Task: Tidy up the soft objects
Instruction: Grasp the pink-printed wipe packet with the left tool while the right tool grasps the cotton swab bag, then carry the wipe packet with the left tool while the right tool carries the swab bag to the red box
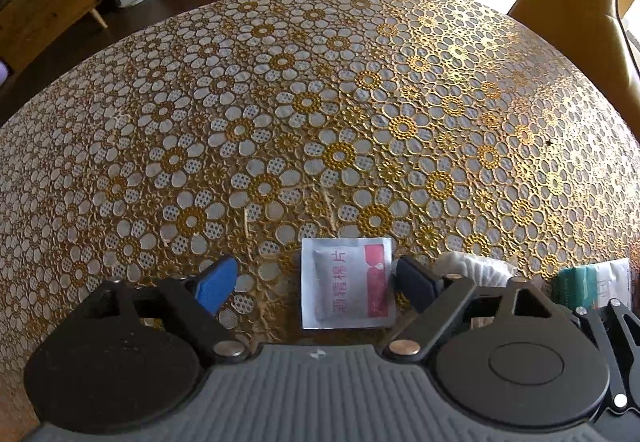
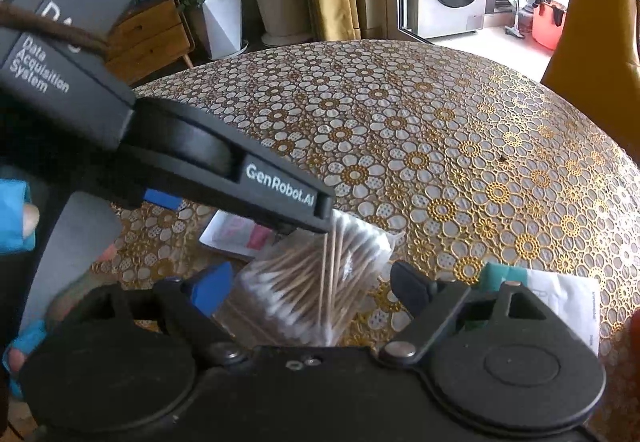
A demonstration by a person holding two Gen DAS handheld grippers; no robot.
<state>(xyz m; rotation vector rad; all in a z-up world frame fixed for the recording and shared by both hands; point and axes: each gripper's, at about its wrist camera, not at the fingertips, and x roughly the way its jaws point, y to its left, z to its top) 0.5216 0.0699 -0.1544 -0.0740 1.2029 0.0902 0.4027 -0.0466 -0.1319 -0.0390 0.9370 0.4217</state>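
Clearly, the sachet (image 1: pixel 347 282) is seen flat on the bench (image 1: pixel 320 113), between the wide-open, empty jaws of the left hand-held gripper (image 1: pixel 316 282), nearer its right finger; the swab bag (image 2: pixel 320 282) is framed by the open, empty right hand-held gripper (image 2: pixel 312 288), sticks pointing away

The tablecloth (image 1: pixel 320 113) looks like embossed plastic lace, its gold flowers glossy where light falls. The wipe sachet (image 1: pixel 346 282) is smooth, slightly shiny foil or plastic-coated paper, while the swab bag (image 2: pixel 316 282) is clear crinkled film over wooden sticks with cotton tips. The left gripper (image 1: pixel 316 282) has matt black plastic arms, ribbed grey housing, metal rivets and blue pads.
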